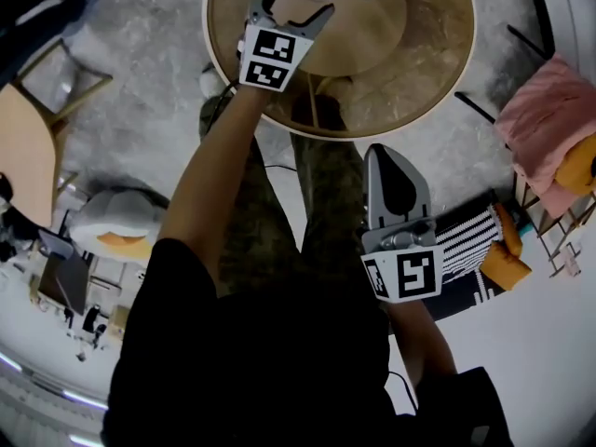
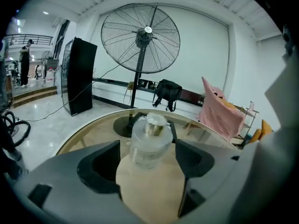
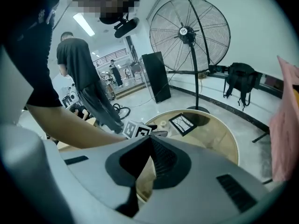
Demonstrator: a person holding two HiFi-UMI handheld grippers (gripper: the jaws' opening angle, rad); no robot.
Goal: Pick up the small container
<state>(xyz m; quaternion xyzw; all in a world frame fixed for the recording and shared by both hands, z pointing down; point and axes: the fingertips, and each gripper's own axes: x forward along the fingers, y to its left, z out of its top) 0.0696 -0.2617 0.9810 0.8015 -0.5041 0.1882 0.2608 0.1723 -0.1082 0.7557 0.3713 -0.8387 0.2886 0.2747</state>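
The left tongs are hanging spread above the round glass-topped table. The small clear plastic container is standing upright between their tips, well inside the rim. The right tongs, pressed together, are hovering off the table's near edge.

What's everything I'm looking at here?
Round table: one, glass-topped, tan, centre.
Small container: one, clear, on the table.
Picture frame: one, black, lying on the table.
Fan: one, black, standing beyond the table.
Backpack: one, black, by the far wall.
Cloth: one, pink, draped at the right.
Left tongs: one, grey, open, jaws either side of the container.
Right tongs: one, grey, shut, off the table.
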